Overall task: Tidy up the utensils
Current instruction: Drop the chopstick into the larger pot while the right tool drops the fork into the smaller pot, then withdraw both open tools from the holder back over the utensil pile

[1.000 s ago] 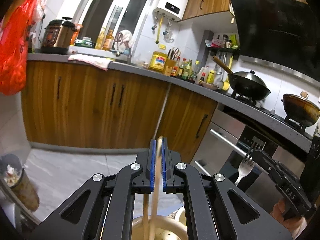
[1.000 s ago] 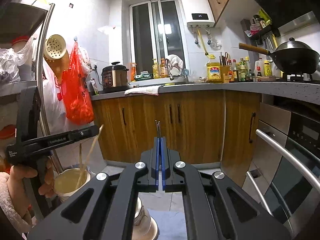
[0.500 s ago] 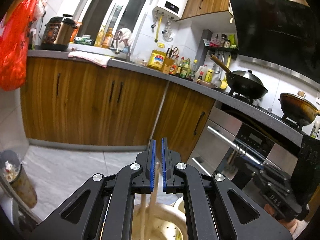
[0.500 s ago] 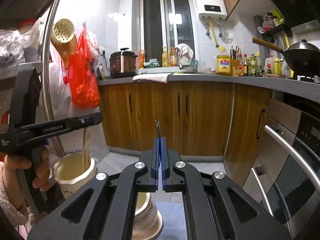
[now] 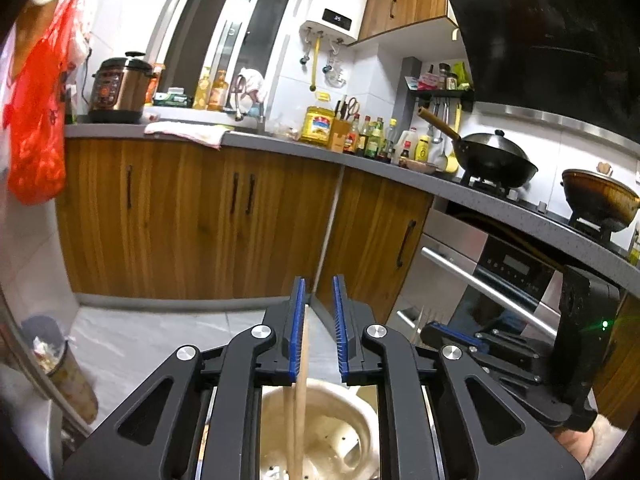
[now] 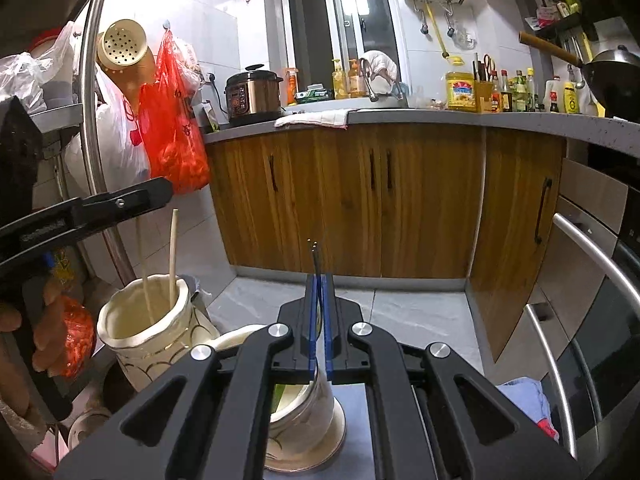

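Left wrist view, read from left to right: a pair of pale wooden chopsticks [image 5: 301,380] stands between the blue pads of the left gripper [image 5: 319,330], whose jaws are opening; the sticks lean against the left pad only, the right pad standing clear of them. Their lower ends sit inside the cream ceramic utensil holder with perforated bottom [image 5: 352,432] directly beneath the jaws. To the right of that holder the right gripper [image 5: 448,330] comes in low, with thin metal tines just showing beside it.

Right wrist view shows the same cream holder [image 6: 120,320] at left with the chopsticks [image 6: 173,256] upright in it, apart from the left gripper [image 6: 158,194] above. Right of the holder, the right gripper [image 6: 319,316] is nearly closed on a slim metal fork [image 6: 316,260], tines forward, over a second cream ceramic cup [image 6: 316,408].

By my reading, the chopsticks are being released into the holder. Next the left hand needs to draw back clear of the sticks, and the fork needs lowering into a container before its jaws part.
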Action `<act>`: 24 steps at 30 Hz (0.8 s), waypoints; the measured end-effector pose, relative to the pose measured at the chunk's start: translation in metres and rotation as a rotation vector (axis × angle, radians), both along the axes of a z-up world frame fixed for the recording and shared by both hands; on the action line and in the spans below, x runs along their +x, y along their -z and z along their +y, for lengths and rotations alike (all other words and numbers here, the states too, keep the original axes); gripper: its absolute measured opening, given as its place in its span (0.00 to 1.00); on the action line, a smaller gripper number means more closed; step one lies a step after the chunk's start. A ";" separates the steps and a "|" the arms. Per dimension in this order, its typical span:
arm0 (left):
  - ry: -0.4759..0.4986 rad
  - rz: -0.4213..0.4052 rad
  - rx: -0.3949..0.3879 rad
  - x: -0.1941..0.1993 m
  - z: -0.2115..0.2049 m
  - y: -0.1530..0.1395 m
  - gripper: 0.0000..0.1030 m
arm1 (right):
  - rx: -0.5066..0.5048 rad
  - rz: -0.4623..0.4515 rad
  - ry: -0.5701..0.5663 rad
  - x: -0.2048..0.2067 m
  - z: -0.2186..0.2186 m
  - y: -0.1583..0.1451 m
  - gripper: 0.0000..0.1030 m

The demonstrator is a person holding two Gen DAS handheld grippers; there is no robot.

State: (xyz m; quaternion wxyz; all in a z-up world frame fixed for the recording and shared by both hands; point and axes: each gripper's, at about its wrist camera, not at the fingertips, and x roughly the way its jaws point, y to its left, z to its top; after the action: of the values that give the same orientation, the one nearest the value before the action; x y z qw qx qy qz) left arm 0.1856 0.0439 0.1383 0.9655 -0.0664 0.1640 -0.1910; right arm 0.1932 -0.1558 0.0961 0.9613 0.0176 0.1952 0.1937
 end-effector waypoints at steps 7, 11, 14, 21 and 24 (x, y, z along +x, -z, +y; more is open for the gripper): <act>-0.071 0.003 0.035 -0.022 0.006 -0.006 0.47 | 0.026 -0.016 -0.002 -0.016 -0.005 -0.010 0.44; -0.094 0.033 0.052 -0.039 0.010 -0.008 0.62 | 0.033 -0.028 0.016 -0.038 -0.013 -0.026 0.61; -0.114 0.051 0.069 -0.057 0.009 -0.009 0.68 | 0.037 -0.005 0.027 -0.055 -0.019 -0.033 0.70; -0.060 0.097 0.089 -0.093 -0.006 -0.004 0.80 | 0.078 0.044 0.040 -0.097 -0.032 -0.035 0.83; -0.064 0.113 0.099 -0.110 -0.013 0.001 0.82 | 0.087 0.067 0.051 -0.112 -0.036 -0.030 0.85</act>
State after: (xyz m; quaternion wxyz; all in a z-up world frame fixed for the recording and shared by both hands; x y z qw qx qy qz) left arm 0.0753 0.0309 0.1372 0.9624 -0.0346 0.2251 -0.1477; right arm 0.0811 -0.1923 0.1264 0.9571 0.0710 0.2182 0.1769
